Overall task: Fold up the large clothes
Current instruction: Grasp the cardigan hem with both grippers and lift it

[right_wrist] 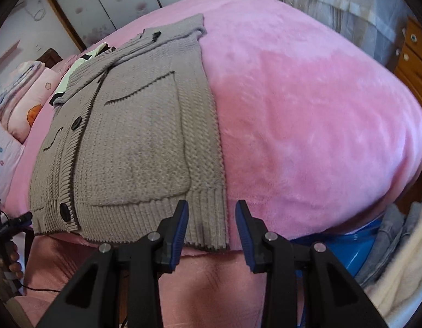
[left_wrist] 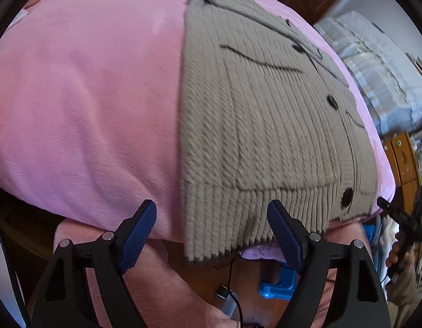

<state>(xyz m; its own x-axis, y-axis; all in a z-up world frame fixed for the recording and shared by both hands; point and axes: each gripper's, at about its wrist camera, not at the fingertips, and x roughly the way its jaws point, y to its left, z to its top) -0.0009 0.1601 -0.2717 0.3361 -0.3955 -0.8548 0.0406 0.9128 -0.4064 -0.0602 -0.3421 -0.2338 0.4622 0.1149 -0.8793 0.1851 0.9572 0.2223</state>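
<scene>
A: Bed [right_wrist: 306, 109], pink blanket over it. Where does your garment sit?

B: Grey knit cardigan [right_wrist: 134, 142] lies flat on the bed, front up, buttoned. Its ribbed hem [left_wrist: 238, 218] overhangs the near edge of the bed. Sides look tucked in already, judging by the straight long edges; no sleeves show. Cannot confirm from here.

A: So what is left for you?

B: Likely the crosswise fold, hem up toward the collar [right_wrist: 82, 82]. Not yet begun.

A: Your left gripper [left_wrist: 211, 229]?

B: Fingers spread wide, holding nothing, straddling the hem's left corner.

A: Your right gripper [right_wrist: 212, 225]?

B: Fingers parted, empty, bracketing the hem's right corner [right_wrist: 211, 218]. You are set to pinch both corners.

A: Smaller items?

B: Dark buttons [right_wrist: 64, 211] down the placket, two patch pockets.
</scene>
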